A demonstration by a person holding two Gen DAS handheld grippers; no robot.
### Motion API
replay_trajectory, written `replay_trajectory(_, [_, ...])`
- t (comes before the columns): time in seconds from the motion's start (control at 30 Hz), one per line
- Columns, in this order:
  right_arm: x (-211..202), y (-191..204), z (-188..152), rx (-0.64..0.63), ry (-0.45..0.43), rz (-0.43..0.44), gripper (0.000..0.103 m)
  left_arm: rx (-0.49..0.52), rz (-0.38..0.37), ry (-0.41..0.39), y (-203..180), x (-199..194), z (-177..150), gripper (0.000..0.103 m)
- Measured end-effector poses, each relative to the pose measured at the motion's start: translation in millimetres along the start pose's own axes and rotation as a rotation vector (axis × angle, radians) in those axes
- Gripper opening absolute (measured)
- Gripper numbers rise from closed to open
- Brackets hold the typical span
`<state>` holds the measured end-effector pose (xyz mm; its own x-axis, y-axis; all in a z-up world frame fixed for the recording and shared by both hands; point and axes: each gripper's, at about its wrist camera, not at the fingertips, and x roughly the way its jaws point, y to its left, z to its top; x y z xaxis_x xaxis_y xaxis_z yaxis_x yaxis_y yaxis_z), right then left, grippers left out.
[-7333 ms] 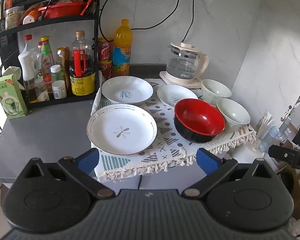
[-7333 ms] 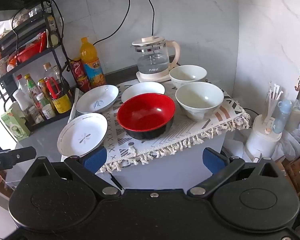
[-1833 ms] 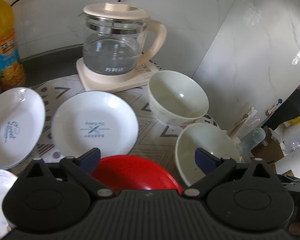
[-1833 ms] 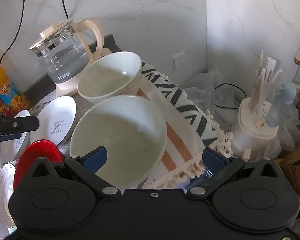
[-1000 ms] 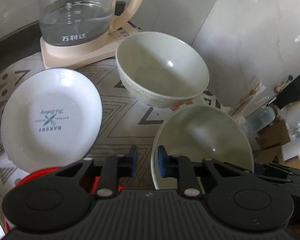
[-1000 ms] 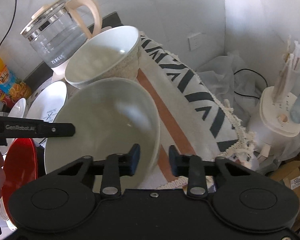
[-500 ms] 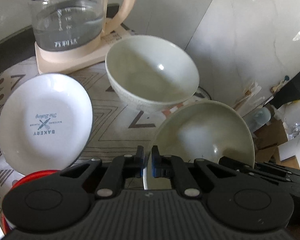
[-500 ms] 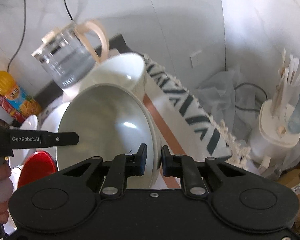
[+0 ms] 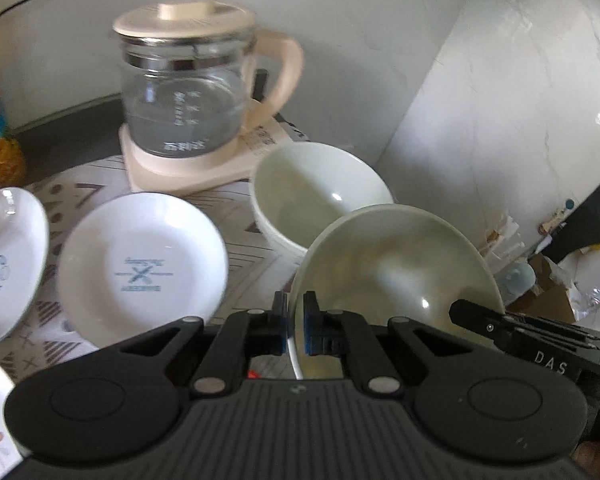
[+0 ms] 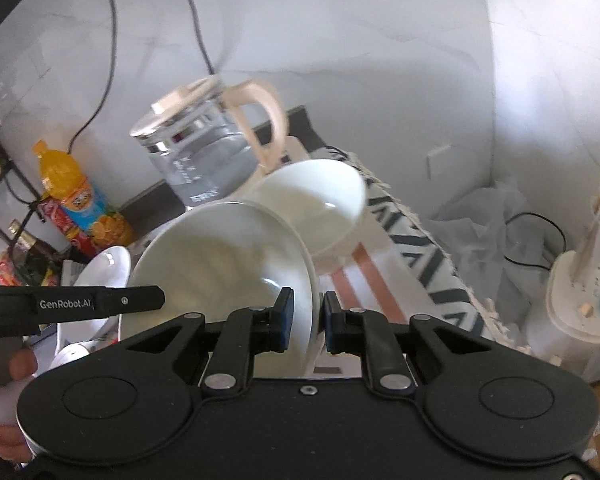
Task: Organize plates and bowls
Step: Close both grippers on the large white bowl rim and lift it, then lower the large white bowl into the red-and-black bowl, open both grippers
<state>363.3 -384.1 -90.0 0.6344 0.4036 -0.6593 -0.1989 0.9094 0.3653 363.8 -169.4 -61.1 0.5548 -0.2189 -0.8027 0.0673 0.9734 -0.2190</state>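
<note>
A pale green-white bowl (image 9: 396,272) hangs tilted above the patterned cloth, held from both sides. My left gripper (image 9: 295,312) is shut on its left rim. My right gripper (image 10: 304,316) is shut on the opposite rim of the same bowl (image 10: 220,256). Just behind it a second, deeper white bowl (image 9: 320,184) stands on the cloth. To the left lie a small white plate with blue print (image 9: 140,268) and another white plate (image 9: 4,264). Only a red sliver of the red bowl shows under my left gripper.
A glass kettle (image 9: 188,92) on its cream base stands behind the bowls by the wall. An orange juice bottle (image 10: 72,196) is at the far left. The cloth's fringed edge (image 10: 460,292) drops off at the right, with a white holder of sticks (image 10: 576,300) beyond it.
Both grippers closed from wide open onto the pale bowl's rim. They then rose with it, so the bowl left the cloth and tipped upward.
</note>
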Motion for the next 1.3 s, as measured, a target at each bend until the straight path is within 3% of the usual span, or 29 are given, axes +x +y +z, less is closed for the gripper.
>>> replay_trajectory(0.37, [3, 34, 2, -0.096, -0.004, 0.077, 0.016, -0.107, 0.056, -0.032, 37, -28, -15, 0.006])
replay_trajectory(0.47, [2, 37, 4, -0.105, -0.016, 0.082, 0.011, -0.142, 0.063, -0.038, 45, -34, -20, 0.006])
replay_trajectory(0.67, [-2, 42, 9, -0.106, -0.027, 0.116, 0.009, -0.177, 0.066, -0.098, 52, -47, -21, 0.006])
replay_trajectory(0.9, [8, 62, 6, -0.132, 0.023, 0.168, 0.009, -0.220, 0.076, -0.107, 63, -64, -27, 0.006])
replay_trajectory(1.3, [33, 104, -9, -0.237, 0.143, 0.257, 0.009, -0.335, 0.174, -0.060, 102, -81, -53, 0.006])
